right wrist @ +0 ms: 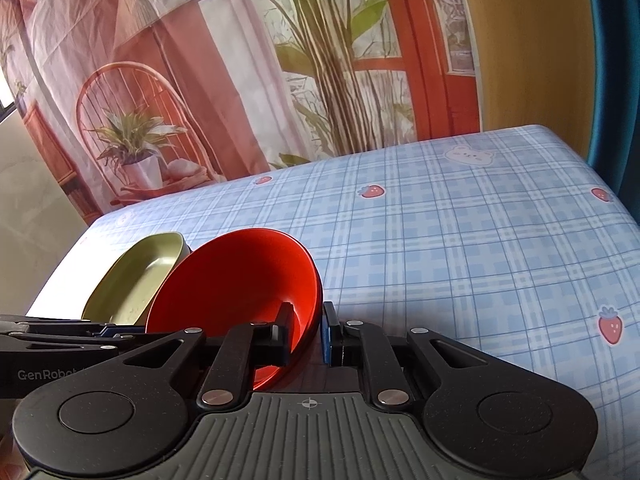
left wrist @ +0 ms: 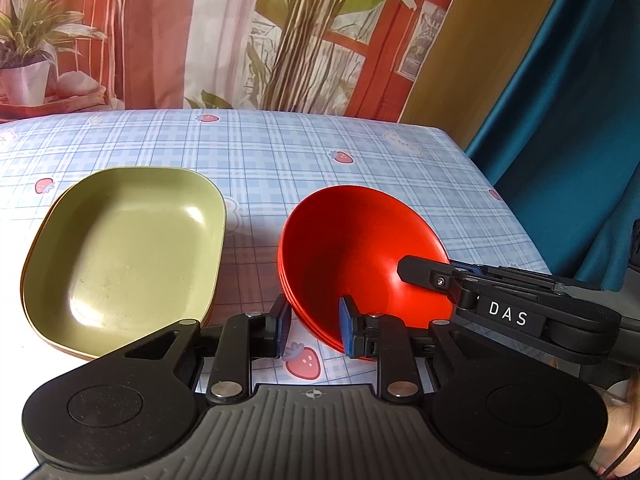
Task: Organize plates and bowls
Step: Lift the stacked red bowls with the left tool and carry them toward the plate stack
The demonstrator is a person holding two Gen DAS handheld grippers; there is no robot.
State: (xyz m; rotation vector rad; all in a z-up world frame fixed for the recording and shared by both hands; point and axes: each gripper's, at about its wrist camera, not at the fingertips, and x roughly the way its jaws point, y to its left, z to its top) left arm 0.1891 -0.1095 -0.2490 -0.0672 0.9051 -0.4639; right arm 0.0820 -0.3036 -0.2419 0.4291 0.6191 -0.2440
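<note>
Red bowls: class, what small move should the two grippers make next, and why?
Probably lower the right gripper a little so the red bowls settle flat on the cloth. Its fingers pinch the top bowl's rim and the stack looks tipped, that side raised. The left gripper straddles the near rim and could steady it.

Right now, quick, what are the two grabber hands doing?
Left gripper: closed on the near rim of the stack of red bowls.
Right gripper: closed on the rim of the top red bowl, which sits tilted.
</note>
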